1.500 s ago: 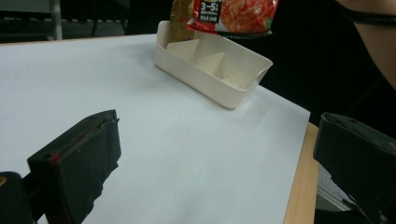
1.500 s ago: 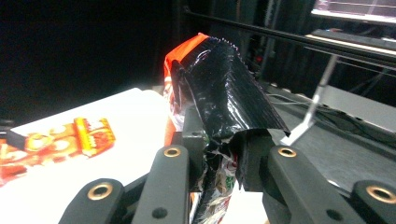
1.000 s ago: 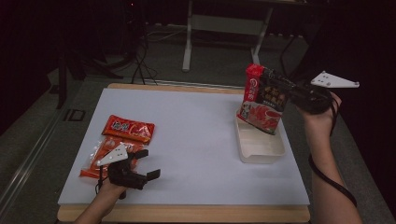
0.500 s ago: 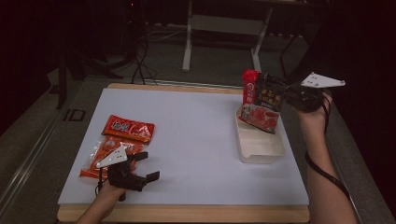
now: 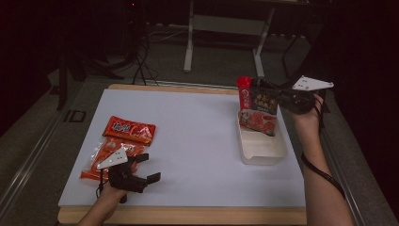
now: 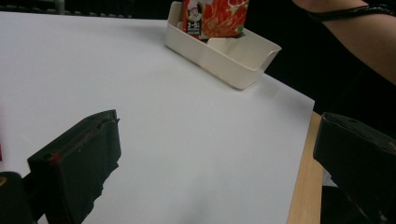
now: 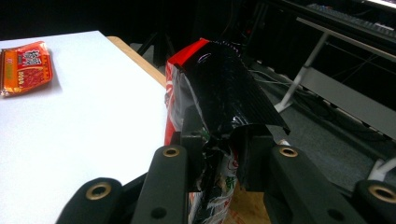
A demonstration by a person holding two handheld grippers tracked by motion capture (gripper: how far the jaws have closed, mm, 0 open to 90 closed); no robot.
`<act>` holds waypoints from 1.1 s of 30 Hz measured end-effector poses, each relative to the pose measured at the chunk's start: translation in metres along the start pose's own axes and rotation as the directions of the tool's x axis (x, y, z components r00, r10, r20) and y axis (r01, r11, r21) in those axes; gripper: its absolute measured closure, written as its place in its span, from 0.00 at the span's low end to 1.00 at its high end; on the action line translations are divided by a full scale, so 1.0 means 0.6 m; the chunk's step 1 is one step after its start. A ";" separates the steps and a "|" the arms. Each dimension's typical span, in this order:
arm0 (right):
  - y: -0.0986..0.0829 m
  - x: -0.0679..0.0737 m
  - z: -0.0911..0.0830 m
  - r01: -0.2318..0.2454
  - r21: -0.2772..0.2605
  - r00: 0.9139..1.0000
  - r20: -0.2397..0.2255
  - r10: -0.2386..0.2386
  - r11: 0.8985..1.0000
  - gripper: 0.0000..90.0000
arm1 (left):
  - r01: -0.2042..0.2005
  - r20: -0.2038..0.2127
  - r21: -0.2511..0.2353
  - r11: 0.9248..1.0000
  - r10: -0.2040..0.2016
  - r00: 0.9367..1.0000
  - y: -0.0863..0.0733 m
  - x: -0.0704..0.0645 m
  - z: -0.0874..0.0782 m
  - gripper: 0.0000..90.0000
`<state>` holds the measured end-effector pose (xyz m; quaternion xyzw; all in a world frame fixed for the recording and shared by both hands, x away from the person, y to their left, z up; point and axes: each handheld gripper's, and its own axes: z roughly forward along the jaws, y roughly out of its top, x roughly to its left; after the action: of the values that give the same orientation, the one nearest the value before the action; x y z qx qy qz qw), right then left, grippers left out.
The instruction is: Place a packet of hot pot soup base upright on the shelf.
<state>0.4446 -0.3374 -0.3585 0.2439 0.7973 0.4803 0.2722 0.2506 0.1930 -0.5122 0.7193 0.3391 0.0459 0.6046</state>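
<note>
The right gripper (image 5: 275,98) is clamped on the upper edge of a red and black snack packet (image 5: 256,106), which hangs from its jaws with the lower end down inside the cream tray (image 5: 263,149). In the right gripper view the jaws meet on crumpled foil, and the packet (image 7: 212,88) rises in front of them, hiding most of what lies beyond. The tray sits just below and ahead of this gripper, close to the right-hand edge of the white sheet (image 5: 197,141); the half of the tray nearer the person is bare. Past the packet, the wooden table edge (image 5: 188,86) and then the dark floor follow closely, so there is little room on that side and plenty toward the middle of the sheet. The left gripper (image 5: 146,167) rests low near the front edge of the sheet, its jaws spread wide and holding nothing; in the left gripper view they (image 6: 212,177) frame bare white surface, with the tray (image 6: 224,53) well ahead and the wood strip (image 6: 306,186) just beside the right-hand jaw. Two orange packets lie just behind and beside this gripper: one (image 5: 129,129) flat and fully seen, the other (image 5: 106,157) partly covered by the gripper's grey plate. The print on all the packets is too small to read, and the room beyond the table is too dark to make out.
</note>
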 end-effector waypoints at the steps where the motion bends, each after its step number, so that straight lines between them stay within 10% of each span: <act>1: -0.001 0.000 0.001 0.000 0.000 1.000 -0.010 0.000 1.000 0.84 | 0.000 -0.001 -0.002 1.000 0.000 1.000 0.000 0.000 0.000 0.01; 11: -0.018 -0.003 0.013 -0.002 0.005 0.996 -0.090 0.003 1.000 0.83 | 0.007 0.007 -0.004 1.000 -0.007 1.000 -0.001 0.001 0.000 0.01; 33: -0.093 -0.006 -0.003 -0.194 -0.036 0.980 -0.059 0.192 0.980 0.73 | 0.004 0.005 0.009 1.000 -0.004 1.000 -0.004 0.001 0.004 0.01</act>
<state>0.4388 -0.3643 -0.4071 0.3011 0.7670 0.5273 0.2073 0.2514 0.1917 -0.5151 0.7212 0.3394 0.0415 0.6024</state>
